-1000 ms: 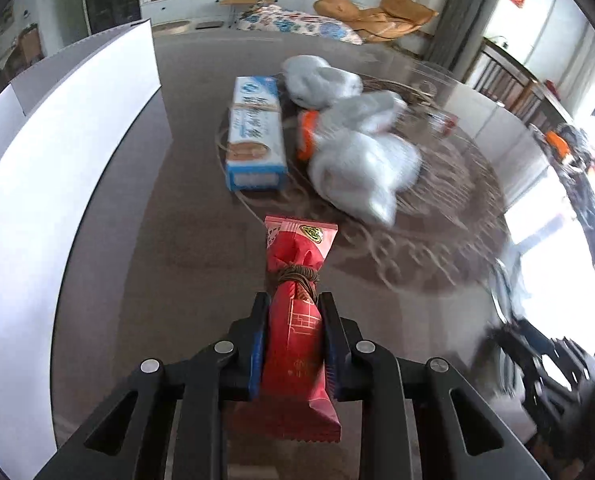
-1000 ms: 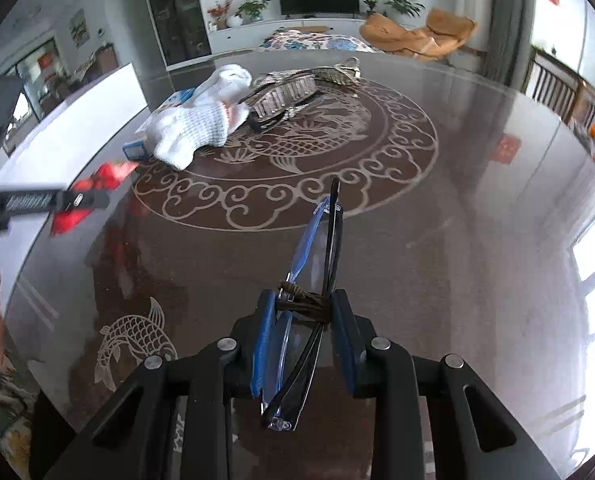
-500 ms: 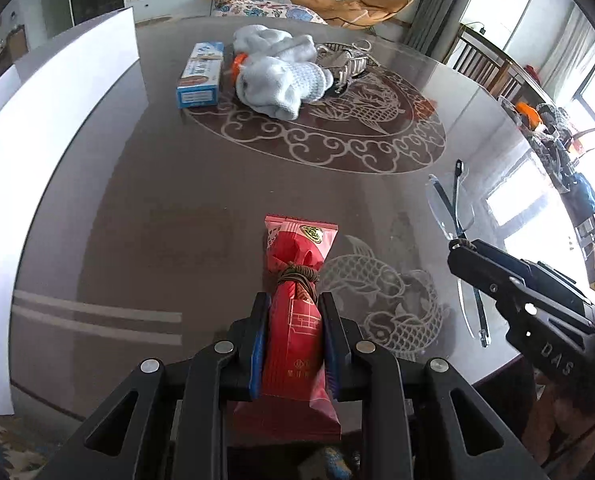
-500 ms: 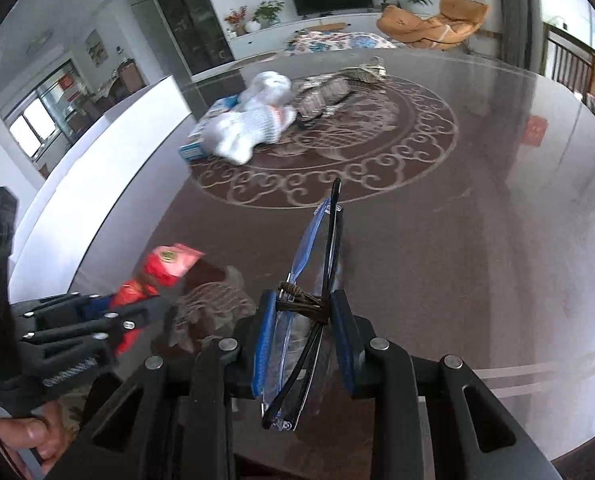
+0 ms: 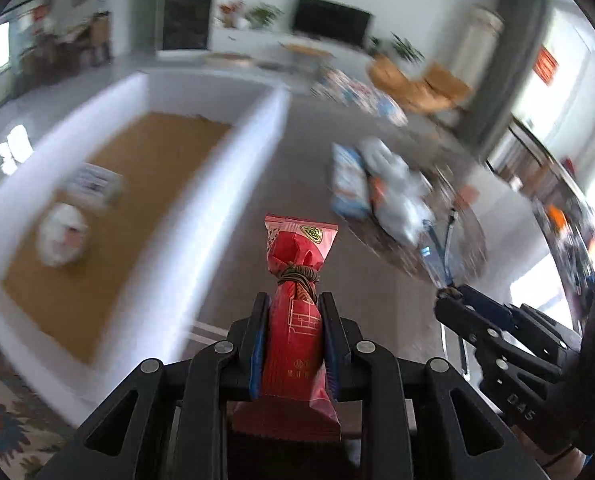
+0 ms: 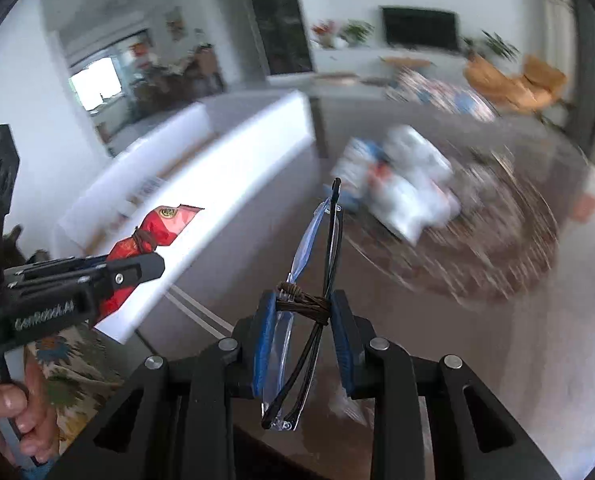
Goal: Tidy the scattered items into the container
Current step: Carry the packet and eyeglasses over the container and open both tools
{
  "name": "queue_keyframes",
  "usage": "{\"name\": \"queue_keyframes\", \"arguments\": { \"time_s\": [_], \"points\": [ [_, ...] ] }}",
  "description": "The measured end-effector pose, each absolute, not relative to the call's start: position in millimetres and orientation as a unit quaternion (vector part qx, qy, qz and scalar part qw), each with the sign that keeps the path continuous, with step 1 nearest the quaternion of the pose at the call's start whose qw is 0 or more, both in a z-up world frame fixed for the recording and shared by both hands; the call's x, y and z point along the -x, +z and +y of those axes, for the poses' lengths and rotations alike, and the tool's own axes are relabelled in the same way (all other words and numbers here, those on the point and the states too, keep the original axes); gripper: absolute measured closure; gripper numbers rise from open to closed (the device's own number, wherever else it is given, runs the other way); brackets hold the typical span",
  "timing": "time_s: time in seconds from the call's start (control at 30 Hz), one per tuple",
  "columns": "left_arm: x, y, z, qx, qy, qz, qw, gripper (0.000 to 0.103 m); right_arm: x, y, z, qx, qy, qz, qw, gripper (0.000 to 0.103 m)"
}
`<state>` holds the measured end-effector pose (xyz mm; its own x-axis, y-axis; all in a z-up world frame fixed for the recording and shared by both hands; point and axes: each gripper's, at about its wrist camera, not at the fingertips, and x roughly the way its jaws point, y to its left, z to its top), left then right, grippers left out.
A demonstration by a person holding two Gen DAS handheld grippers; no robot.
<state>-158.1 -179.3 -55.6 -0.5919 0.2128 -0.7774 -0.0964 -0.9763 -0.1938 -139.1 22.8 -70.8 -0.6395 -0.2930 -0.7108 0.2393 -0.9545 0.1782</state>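
Grippers carry two finds toward a white box. Nearest the lens, the left gripper (image 5: 293, 344) is clamped on a red snack packet (image 5: 295, 320), its pads squeezing the wrapper just below a cord tied round the neck; the right gripper (image 6: 303, 340) is closed on folded glasses (image 6: 317, 280), one pad against a lens and the other against the folded arms. The packet looks light and crinkly, likely to slip if pinched by its thin end, so the filled middle is the sound hold. The glasses look rigid yet fragile, best taken across the folded frame with gentle pressure. Beyond, on the dark patterned table (image 5: 305, 184), white bundles and a blue-and-white carton (image 5: 347, 184) lie close together. Left of them stands the box (image 5: 233, 168), already holding a round white object (image 5: 63, 236) and a small pack (image 5: 93, 182).
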Motion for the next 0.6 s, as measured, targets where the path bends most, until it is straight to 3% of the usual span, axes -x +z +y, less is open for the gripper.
{"name": "queue_keyframes", "arguments": {
  "time_s": [0.37, 0.6],
  "points": [
    [222.7, -58.6, -302.8, 0.446, 0.886, -0.125, -0.033, 0.079, 230.1, -31.4, -119.2, -0.327, -0.904, -0.008, 0.274, 0.075],
    [258.0, -83.0, -324.3, 0.48, 0.865, -0.132, -0.059, 0.079, 313.2, -56.4, -169.0, -0.371, -0.88, -0.04, 0.293, 0.075]
  ]
}}
